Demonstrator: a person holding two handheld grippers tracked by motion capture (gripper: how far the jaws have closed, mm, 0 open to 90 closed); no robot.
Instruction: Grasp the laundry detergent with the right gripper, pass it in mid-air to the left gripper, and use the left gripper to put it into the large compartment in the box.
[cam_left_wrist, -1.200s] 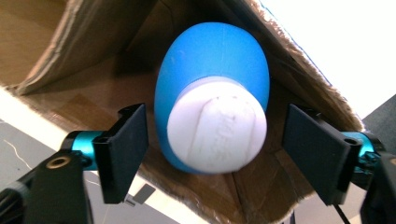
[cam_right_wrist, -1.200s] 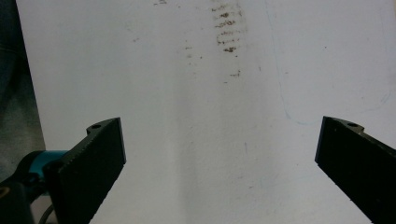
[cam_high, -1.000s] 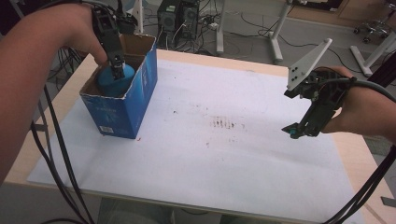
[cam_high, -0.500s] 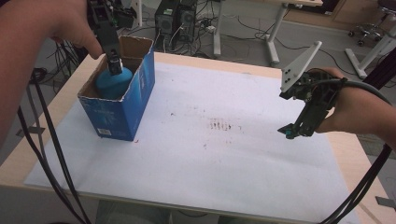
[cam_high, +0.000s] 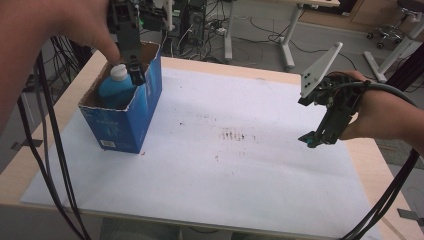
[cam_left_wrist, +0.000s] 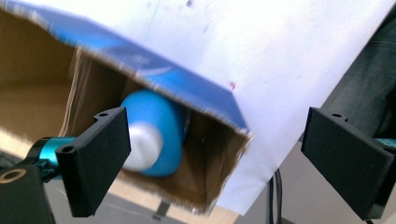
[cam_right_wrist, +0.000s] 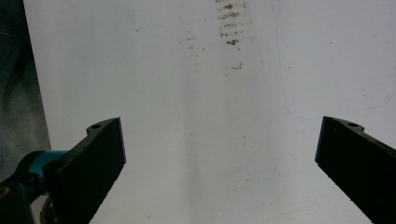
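Blue bottle (cam_high: 116, 89) with a white cap (cam_high: 119, 72) resting inside the open blue cardboard box (cam_high: 125, 122), at the far left of the worktop (cam_high: 215, 70), on the white paper sheet (cam_high: 225, 170). Left gripper (cam_high: 136, 75) just above the box's opening, its jaws released and just been opening, nothing between them now. Seen along the left gripper view: bottle (cam_left_wrist: 156, 133) lying below and beyond the jaws, partly behind the left one, cap end (cam_left_wrist: 142, 147) turned toward the camera, long axis tilted rather than upright, leaning into the box's (cam_left_wrist: 187, 88) corner. Bottle apart from both pads (no contact to be made out). Left hand (cam_high: 75, 30) high over the box, gripper pointing steeply down into it, cable trailing off the near-left edge.

Right gripper (cam_high: 315, 140) well apart, near the right edge of the worktop, held clear above the paper, pointing down and inward, grey three-cornered plate (cam_high: 320, 67) on top. Jaws wide and holding nothing in the right gripper view, bare paper (cam_right_wrist: 210, 140) with a few brown smudges (cam_right_wrist: 229, 28) between them. Right hand (cam_high: 375, 115) behind it, wrist level.

Left hand by far the nearer to the bottle. Judged from this: bottle deposited, release done, and any next move turning on lifting straight up out of the opening, clear of the cardboard walls.
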